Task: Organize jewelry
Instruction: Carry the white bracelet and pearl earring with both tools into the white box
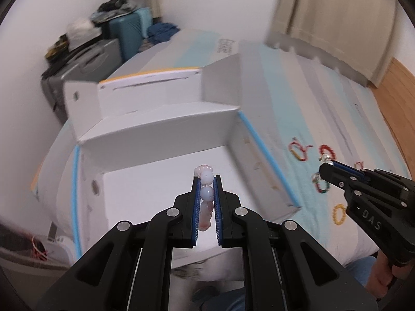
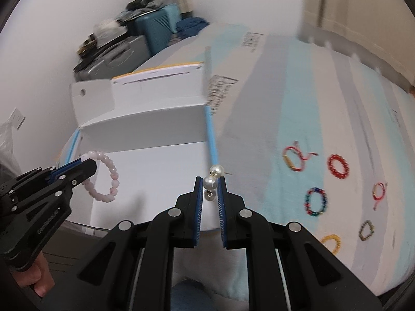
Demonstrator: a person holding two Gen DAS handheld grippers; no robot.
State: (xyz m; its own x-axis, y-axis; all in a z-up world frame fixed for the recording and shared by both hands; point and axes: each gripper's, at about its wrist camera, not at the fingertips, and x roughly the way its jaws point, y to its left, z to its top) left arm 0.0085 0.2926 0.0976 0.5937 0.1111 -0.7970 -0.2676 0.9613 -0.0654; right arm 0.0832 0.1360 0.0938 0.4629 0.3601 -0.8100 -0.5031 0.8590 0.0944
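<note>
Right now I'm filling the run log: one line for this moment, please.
left gripper: shut on pink bracelet, over white box | right gripper: shut on pearl earring | other bracelets on bed

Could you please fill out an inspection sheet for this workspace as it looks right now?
Surface: striped blue-and-white bedspread.
Job's things: open white box; pink bead bracelet; pearl piece; loose bracelets on the bedspread, among them a red bead bracelet, a multicolour bracelet, a yellow bracelet.
Clutter: nothing seen on the bedspread.
Grippers: left gripper shut on the pink bead bracelet over the box; right gripper shut on the pearl piece.
Cables: nothing seen.
Surroundings: suitcases piled by the wall; curtain.
</note>
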